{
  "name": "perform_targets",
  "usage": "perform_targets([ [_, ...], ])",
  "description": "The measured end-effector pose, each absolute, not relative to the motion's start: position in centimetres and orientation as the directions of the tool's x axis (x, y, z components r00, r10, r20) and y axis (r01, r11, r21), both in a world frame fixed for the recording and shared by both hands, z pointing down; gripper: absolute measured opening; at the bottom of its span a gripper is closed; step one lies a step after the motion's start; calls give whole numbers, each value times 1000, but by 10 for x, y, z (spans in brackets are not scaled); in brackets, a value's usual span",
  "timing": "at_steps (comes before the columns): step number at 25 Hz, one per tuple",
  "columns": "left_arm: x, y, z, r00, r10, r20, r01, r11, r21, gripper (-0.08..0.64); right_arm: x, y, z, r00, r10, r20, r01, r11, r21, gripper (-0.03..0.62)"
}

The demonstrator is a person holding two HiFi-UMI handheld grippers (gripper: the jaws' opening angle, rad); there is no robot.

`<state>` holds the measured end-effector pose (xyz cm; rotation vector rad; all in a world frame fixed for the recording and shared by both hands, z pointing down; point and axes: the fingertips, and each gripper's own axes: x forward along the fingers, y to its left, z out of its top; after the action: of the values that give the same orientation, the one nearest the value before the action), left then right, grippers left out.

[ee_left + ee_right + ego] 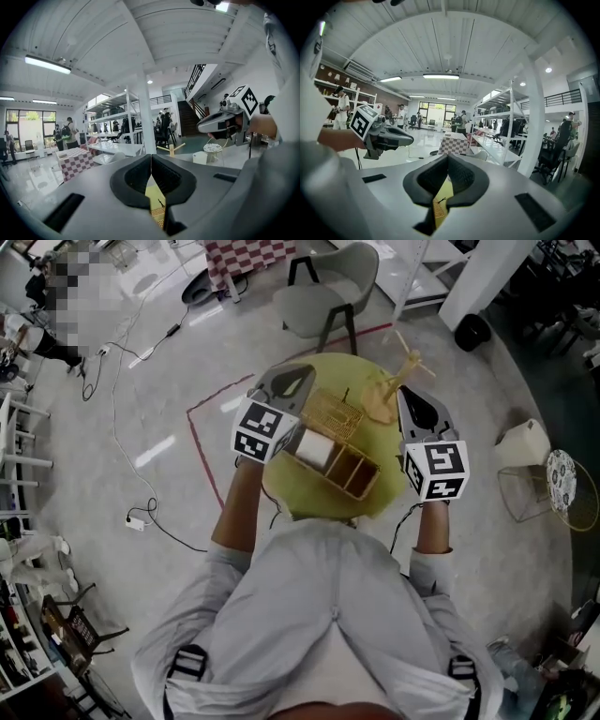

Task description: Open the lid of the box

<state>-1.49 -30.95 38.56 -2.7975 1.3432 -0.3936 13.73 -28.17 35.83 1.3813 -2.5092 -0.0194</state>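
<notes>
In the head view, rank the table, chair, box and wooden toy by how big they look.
1. Table, largest.
2. Chair and box look close; the chair stands farther away, so I won't rank them.
3. Toy, smallest.

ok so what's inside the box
A white thing sits in the left compartment of the box. The compartments to its right look empty. The left claw covers the box's left corner, so anything there is hidden.

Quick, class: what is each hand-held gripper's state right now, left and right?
Left hand-held gripper: closed, holding nothing.
Right hand-held gripper: closed, holding nothing.
</notes>
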Motion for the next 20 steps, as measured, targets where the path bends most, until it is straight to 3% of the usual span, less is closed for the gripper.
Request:
perform_targets([
  [20, -29, -294, 328, 562, -821, 96, -794, -569, -214, 31, 126, -286, 326, -530, -823, 206, -793, 567, 223, 21],
])
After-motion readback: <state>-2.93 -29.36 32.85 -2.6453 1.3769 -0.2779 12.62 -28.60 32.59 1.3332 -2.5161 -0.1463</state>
